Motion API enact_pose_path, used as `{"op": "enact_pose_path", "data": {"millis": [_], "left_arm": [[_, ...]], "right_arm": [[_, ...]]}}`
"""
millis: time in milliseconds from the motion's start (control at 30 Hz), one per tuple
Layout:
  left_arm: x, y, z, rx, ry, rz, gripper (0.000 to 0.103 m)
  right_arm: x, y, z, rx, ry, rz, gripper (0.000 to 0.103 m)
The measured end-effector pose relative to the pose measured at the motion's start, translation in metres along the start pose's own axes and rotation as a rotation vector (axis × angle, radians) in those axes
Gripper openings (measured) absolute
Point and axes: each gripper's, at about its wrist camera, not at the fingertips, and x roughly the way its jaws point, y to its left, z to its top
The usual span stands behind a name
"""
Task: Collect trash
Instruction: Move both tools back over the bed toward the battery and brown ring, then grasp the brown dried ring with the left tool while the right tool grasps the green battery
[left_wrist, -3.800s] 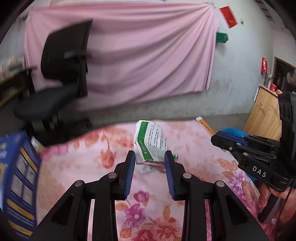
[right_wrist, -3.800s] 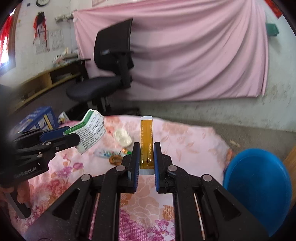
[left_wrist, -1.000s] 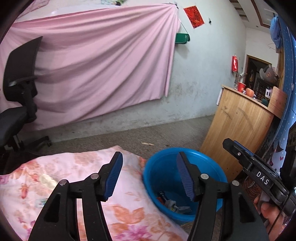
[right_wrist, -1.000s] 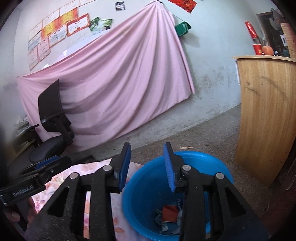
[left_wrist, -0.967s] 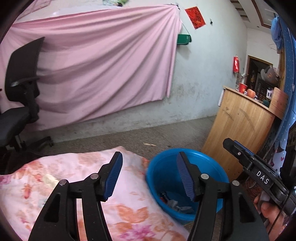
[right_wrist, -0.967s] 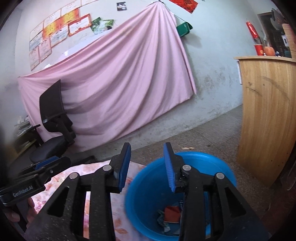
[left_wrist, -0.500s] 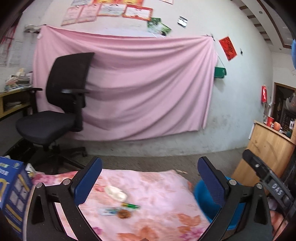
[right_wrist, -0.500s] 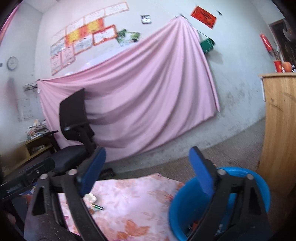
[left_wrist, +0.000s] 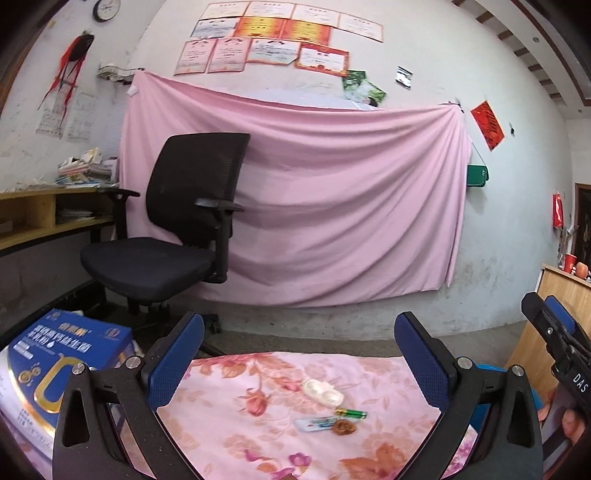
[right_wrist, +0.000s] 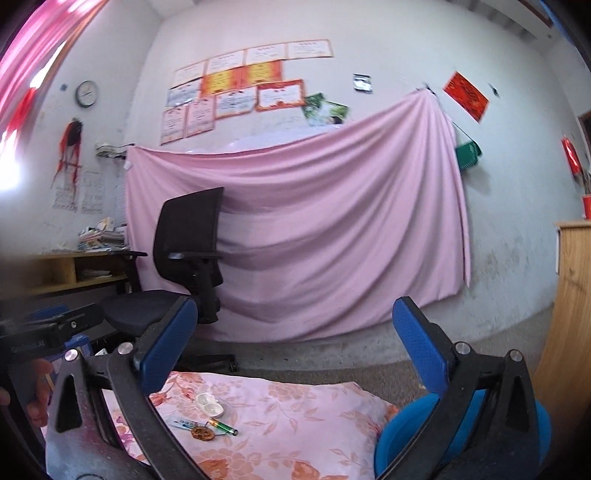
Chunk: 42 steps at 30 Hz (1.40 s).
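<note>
Four bits of trash lie close together on the floral cloth (left_wrist: 229, 424): a white blister shell (left_wrist: 323, 392), a green lighter (left_wrist: 351, 413), a small wrapper (left_wrist: 314, 424) and a brown scrap (left_wrist: 344, 427). The blue basin (right_wrist: 406, 443) sits just off the cloth's right edge. Above the cloth, the left claw (left_wrist: 298, 354) and right claw (right_wrist: 295, 343) are both spread wide, holding nothing. A black office chair (left_wrist: 177, 236) stands behind the cloth

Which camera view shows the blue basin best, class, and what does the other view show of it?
The right wrist view. There the blue basin shows its rim and outer wall beside the floral cloth, though a gripper arm crosses it. In the left wrist view only a sliver of the blue basin peeks out behind the left gripper.
</note>
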Motion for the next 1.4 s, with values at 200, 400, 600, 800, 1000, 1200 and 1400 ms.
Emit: {"op": "enact_pose_path", "data": {"millis": [200, 400, 600, 800, 1000, 1200, 1400], "left_arm": [[-0.009, 0.008, 0.000, 0.064, -0.043, 0.019, 0.101], [0.002, 0.018, -0.009, 0.083, -0.005, 0.023, 0.101], [0.016, 0.025, -0.018, 0.068, 0.049, 0.024, 0.101], [0.039, 0.023, -0.029, 0.088, 0.191, 0.014, 0.101], [0.066, 0.026, -0.044, 0.043, 0.368, -0.015, 0.101], [0.101, 0.033, -0.064, -0.009, 0.573, -0.035, 0.074], [0.125, 0.043, -0.076, -0.083, 0.708, -0.092, 0.057]], "right_arm": [[0.007, 0.013, -0.003, -0.039, 0.010, 0.036, 0.103], [0.020, 0.018, -0.013, -0.068, 0.071, 0.038, 0.103], [0.029, 0.022, -0.023, -0.081, 0.116, 0.042, 0.103], [0.051, 0.019, -0.037, -0.046, 0.242, 0.068, 0.103], [0.074, 0.011, -0.050, 0.013, 0.374, 0.086, 0.103], [0.107, 0.015, -0.076, 0.015, 0.609, 0.141, 0.089], [0.126, 0.026, -0.096, -0.011, 0.761, 0.194, 0.068]]}}
